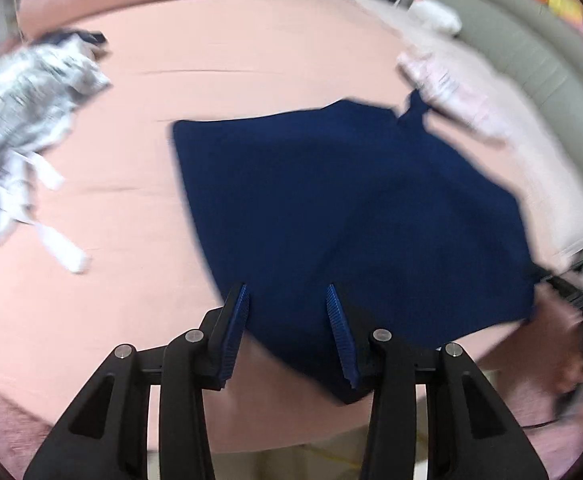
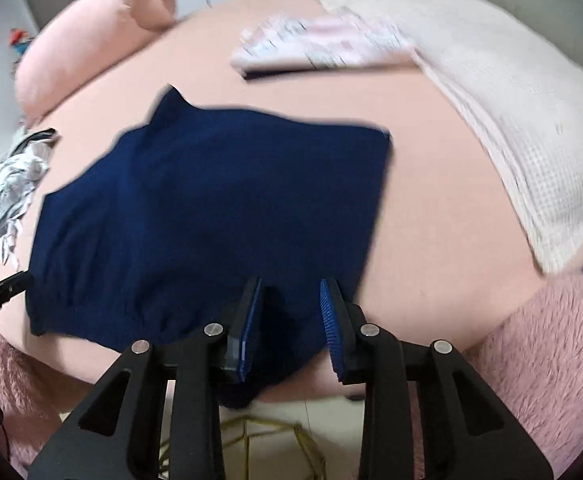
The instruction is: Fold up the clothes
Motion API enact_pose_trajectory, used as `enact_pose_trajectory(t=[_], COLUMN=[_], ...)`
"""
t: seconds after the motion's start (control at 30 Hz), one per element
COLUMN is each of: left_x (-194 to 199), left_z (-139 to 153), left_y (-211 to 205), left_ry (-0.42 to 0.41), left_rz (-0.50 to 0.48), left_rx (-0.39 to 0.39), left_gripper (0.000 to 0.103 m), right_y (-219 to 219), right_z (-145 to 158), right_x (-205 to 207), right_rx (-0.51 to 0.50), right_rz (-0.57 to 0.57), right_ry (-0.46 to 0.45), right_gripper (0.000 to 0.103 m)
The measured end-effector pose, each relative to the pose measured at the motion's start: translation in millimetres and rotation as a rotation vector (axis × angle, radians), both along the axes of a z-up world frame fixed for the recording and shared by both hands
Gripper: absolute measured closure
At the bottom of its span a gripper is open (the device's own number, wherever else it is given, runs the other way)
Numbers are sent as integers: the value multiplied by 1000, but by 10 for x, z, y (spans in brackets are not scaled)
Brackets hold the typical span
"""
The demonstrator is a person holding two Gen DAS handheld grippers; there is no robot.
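A navy knit garment [image 1: 351,216] lies spread on the pink bed sheet [image 1: 211,52], its near hem hanging a little over the bed's edge. The left gripper [image 1: 288,292] hovers over that hem with its jaws apart — the blue pads clear of the cloth, nothing clamped. The right gripper [image 2: 290,288] hangs over the garment's other near corner, jaws likewise parted and gripping nothing. A crumpled grey-and-white garment [image 1: 23,112] lies well apart, and a folded pale pink patterned cloth [image 2: 323,46] rests beyond — beside a cream waffle blanket [image 2: 519,112].
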State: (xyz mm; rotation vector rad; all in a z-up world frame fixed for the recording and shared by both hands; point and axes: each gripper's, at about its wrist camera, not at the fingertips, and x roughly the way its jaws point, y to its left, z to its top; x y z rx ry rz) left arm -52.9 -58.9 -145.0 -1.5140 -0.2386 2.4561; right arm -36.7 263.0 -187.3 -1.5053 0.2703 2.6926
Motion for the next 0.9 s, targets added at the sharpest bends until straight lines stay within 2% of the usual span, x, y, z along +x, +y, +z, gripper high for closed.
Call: enact_pose_trajectory(t=[0.03, 0.1, 0.13, 0.2, 0.23, 0.3, 0.33, 0.4, 0.43, 0.5, 0.53, 0.57, 0.67, 0.73, 0.8, 0.87, 0.9], left_x=[-17, -66, -100, -160, -170, -158, -142, -110, -100, -125, -129, -104, -26, 28, 53, 47, 29], left_z=[4, -51, -101, -233, -247, -187, -147, -67, -51, -184, -224, -164, 16, 132, 136, 85, 55], left_y=[44, 145, 195, 198, 138, 20, -5, -55, -70, -30, -9, 19, 101, 162, 225, 253, 251], left_ry=[15, 9, -5, -48, -54, -49, -27, 16, 27, -25, -40, -14, 64, 114, 113, 93, 84], left_rz=[-16, -47, -59, -39, -17, 32, 35, 43, 45, 39, 35, 25, -3, -25, -55, -74, -77], left_rx=[27, 11, -15, -117, -107, -25, -12, 12, 17, -23, -39, -39, -40, -34, 4, 31, 29], left_gripper=[60, 60, 60, 60, 61, 61, 61, 60, 60, 58, 58, 58, 57, 54, 52, 52, 52], right_y=[-79, -249, -263, -292, -288, -141, -26, 173, 223, 267, 251, 244, 261, 283, 301, 286, 273], right_z=[41, 41, -18, -136, -174, -79, -19, 63, 48, -40, -87, -106, 6, 85, 67, -14, -50], right_x=[-14, -64, -85, -126, -139, -81, -8, 104, 109, 108, 103, 74, 37, 99, 118, 145, 165], right_rx=[4, 15, 46, 107, 126, 125, 116, -5, -49, -87, -81, -77, -63, -75, -216, -365, -389], right_rz=[31, 106, 101, 92, 82, 16, -11, -54, -69, -82, -76, -67, -90, -107, -75, -42, -50], right_ry=[27, 32, 0, -65, -88, -67, -44, -9, -21, -69, -95, -107, -85, -65, -87, -124, -138], right_gripper=[72, 72, 72, 74, 74, 72, 72, 70, 69, 67, 67, 67, 67, 64, 51, 49, 49])
